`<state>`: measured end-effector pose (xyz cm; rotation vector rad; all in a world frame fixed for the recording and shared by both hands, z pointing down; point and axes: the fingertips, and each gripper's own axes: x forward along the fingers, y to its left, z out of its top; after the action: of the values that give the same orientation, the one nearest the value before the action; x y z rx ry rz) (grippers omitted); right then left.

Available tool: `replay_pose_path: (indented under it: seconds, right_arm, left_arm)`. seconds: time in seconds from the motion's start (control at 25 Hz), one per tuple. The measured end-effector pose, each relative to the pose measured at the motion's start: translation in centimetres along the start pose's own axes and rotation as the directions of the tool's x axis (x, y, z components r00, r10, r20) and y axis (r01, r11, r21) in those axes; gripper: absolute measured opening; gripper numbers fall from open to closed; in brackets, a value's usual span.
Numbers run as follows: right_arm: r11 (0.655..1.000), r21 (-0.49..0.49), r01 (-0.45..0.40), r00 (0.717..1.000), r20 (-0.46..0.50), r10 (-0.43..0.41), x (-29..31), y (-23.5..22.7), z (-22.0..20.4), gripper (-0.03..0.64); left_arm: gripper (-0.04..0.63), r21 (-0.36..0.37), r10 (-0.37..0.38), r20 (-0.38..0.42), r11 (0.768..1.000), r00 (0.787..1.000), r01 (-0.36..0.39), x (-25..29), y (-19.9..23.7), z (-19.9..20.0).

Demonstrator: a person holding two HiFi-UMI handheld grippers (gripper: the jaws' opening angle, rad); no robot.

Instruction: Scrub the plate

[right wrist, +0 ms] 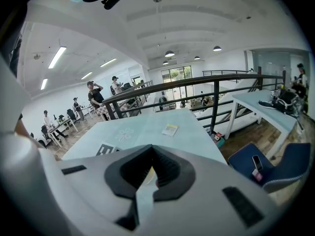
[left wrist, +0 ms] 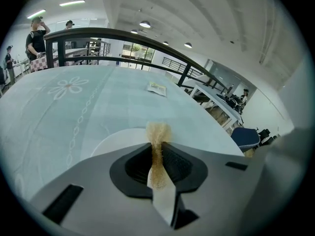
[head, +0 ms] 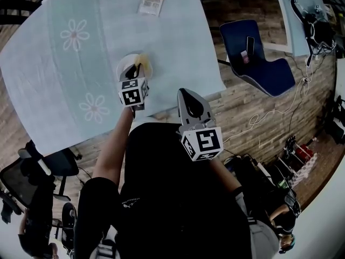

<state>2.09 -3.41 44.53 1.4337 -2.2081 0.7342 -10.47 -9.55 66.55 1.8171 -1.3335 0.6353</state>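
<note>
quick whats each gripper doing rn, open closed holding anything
Left gripper: closed on a yellow scrubber, over the plate.
Right gripper: closed, nothing between its fingers.

head: high above, steeply down on bench (head: 64,80) | left gripper view: low, close over plate (left wrist: 115,139), facing across bench to railing (left wrist: 147,36) | right gripper view: higher, off bench edge, same heading | shared: bench, packet (head: 151,3)

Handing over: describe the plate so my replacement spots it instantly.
On the pale blue flowered tablecloth, look near the person's edge, beneath the left gripper and its golden scrubber. The plate is the only round white thing; the far packet is rectangular.
</note>
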Motion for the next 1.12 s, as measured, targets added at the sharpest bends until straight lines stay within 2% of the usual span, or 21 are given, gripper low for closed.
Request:
replay_pose_path:
  seconds: [1.12]
  right_arm:
    - [0.999, -0.038, -0.028, 1.000, -0.003, 0.028, 0.4, 2.1, -0.1, 0.009]
  left_arm:
    - [0.064, 0.015, 0.086, -0.004, 0.996, 0.996, -0.085, -1.6, 4.8, -0.6]
